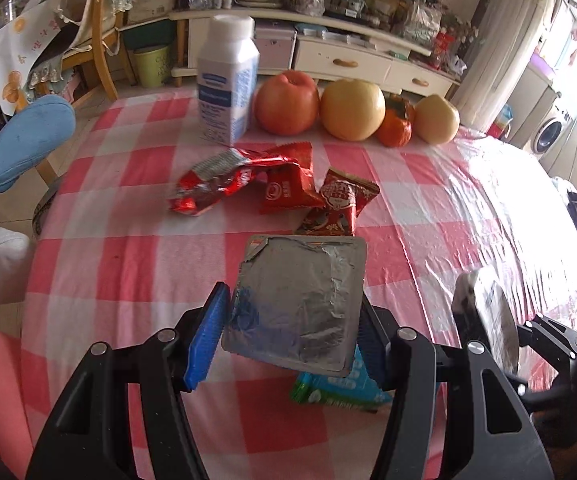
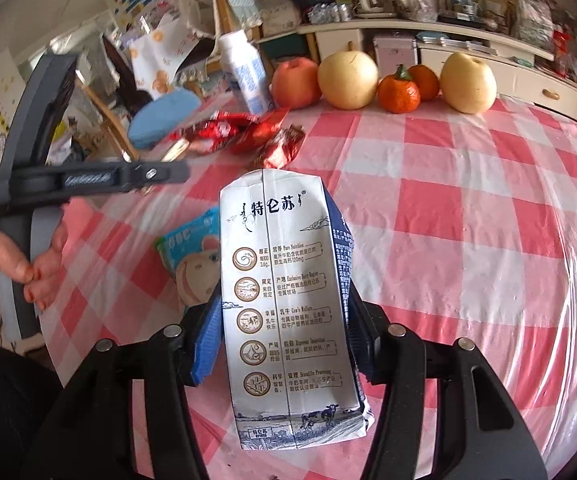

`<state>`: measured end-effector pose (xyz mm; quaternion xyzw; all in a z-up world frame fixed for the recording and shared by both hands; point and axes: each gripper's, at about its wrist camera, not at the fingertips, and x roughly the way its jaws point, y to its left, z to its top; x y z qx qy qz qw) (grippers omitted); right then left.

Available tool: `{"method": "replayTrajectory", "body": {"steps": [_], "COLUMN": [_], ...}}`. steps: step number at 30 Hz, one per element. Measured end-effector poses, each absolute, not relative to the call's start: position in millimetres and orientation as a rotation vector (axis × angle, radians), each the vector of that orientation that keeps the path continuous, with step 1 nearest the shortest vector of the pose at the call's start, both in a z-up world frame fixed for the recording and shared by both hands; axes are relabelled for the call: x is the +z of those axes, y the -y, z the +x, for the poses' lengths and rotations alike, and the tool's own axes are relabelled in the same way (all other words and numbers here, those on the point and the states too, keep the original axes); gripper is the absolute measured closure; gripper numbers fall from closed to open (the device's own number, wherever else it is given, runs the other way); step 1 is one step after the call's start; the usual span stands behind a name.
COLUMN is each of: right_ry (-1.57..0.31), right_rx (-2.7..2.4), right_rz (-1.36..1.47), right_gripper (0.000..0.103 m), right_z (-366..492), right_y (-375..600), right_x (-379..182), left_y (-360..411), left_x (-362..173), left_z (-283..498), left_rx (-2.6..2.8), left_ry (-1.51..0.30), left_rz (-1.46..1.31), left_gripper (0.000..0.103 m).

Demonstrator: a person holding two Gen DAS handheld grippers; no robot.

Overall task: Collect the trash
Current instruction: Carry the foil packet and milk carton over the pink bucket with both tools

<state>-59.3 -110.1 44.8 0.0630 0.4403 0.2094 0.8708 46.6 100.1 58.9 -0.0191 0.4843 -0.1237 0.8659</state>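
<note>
Left gripper, bottom centre of its view: pads clamp a foil-topped cup, lifted off the table. Right gripper, bottom centre of its view: jaws pinch a milk carton. Blue packet lies just left of the carton. Red wrappers mid-frame. Bottle and fruit along the top edge of the table.
</note>
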Motion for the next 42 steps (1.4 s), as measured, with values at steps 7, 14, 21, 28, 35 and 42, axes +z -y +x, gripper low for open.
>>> {"method": "replayTrajectory", "body": {"steps": [7, 14, 21, 28, 35, 42], "right_ry": [-0.904, -0.929, -0.933, -0.935, -0.921, -0.927], "right_rx": [0.434, 0.450, 0.474, 0.485, 0.507, 0.560], "right_rz": [0.247, 0.321, 0.417, 0.467, 0.473, 0.466], "right_gripper": [0.047, 0.047, 0.047, 0.047, 0.047, 0.047], "right_z": [-60.1, -62.9, -65.1, -69.2, -76.0, -75.2], "right_y": [117.2, 108.9, 104.8, 93.5, 71.8, 35.5], "right_x": [50.6, 49.2, 52.3, 57.6, 72.8, 84.5], "left_y": [-119.6, -144.7, -177.8, -209.8, -233.1, -260.5], "left_x": [72.5, 85.2, 91.4, 97.2, 102.5, 108.9], "left_z": [29.9, 18.7, 4.8, -6.7, -15.3, -24.7], "left_rx": [-0.254, -0.249, -0.231, -0.216, -0.206, -0.194], "left_ry": [-0.983, -0.952, -0.938, -0.919, -0.902, -0.873], "left_rz": [-0.055, -0.092, -0.138, -0.180, -0.210, -0.246], "left_gripper": [0.042, 0.042, 0.042, 0.042, 0.042, 0.042]}}
